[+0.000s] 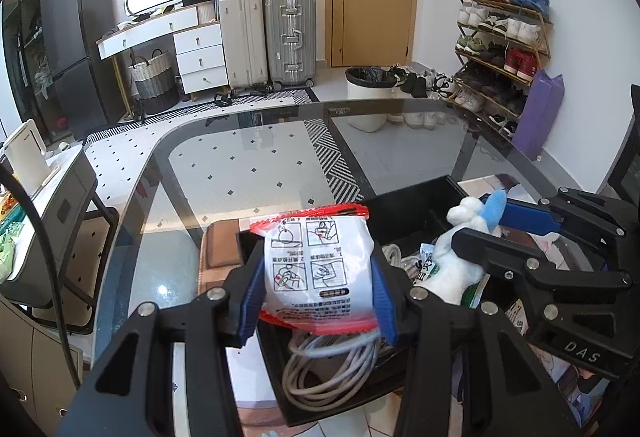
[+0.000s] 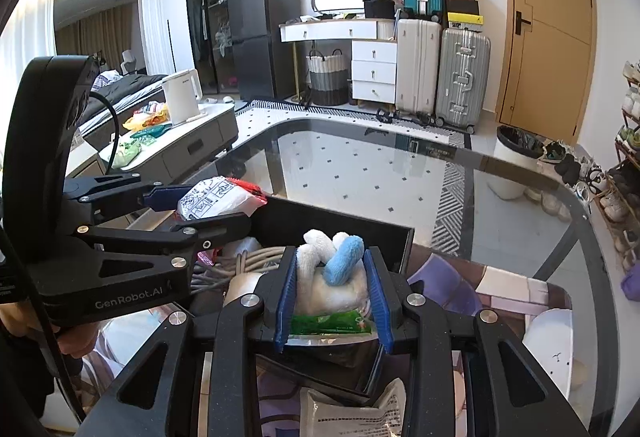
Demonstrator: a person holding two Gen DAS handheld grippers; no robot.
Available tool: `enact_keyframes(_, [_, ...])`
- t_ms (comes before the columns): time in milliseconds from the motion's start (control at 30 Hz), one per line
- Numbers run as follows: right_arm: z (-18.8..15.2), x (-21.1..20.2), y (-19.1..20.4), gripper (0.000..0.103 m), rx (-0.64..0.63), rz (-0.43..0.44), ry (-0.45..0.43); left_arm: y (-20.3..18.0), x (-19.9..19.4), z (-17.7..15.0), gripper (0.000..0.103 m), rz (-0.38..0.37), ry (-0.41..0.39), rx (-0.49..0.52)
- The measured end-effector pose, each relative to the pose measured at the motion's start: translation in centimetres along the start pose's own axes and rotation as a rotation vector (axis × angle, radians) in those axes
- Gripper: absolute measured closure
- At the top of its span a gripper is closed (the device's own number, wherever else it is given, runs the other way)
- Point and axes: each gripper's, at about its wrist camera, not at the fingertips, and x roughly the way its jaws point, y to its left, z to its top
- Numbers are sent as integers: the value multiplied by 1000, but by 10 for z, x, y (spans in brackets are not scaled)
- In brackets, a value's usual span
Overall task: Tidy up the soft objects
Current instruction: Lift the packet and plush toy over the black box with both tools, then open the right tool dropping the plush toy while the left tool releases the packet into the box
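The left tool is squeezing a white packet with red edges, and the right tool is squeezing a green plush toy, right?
Not quite. In the right wrist view, the right tool squeezes a white plush toy with a blue ear, not green. The left tool does squeeze the white packet with red edges.

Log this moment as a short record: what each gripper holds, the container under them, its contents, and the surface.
left gripper: shut on white packet with red edges
right gripper: shut on white plush toy with blue ear
container: black box, below both grippers
box contents: coiled grey cable; green packet under the toy
surface: glass table
also on table: a flat white sachet outside the box, near edge
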Motion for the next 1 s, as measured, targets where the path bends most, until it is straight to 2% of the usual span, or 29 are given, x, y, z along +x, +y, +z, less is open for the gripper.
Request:
enact_keyframes(267, [-4, 16, 4, 70, -15, 7, 26, -1, 6, -4, 57, -3, 8, 7])
enact_keyframes(700, [-12, 20, 4, 70, -10, 17, 44, -3, 10, -8, 57, 3, 19, 13])
enact_keyframes(833, [-13, 20, 5, 64, -20, 38, 46, -2, 9, -7, 56, 8, 22, 14])
enact_keyframes(933, [-14, 13, 4, 51, -19, 59, 16, -1, 6, -7, 55, 1, 22, 11])
enact_keyframes(1000, [-15, 7, 3, 44, -20, 46, -3, -1, 4, -7, 49, -4, 21, 11])
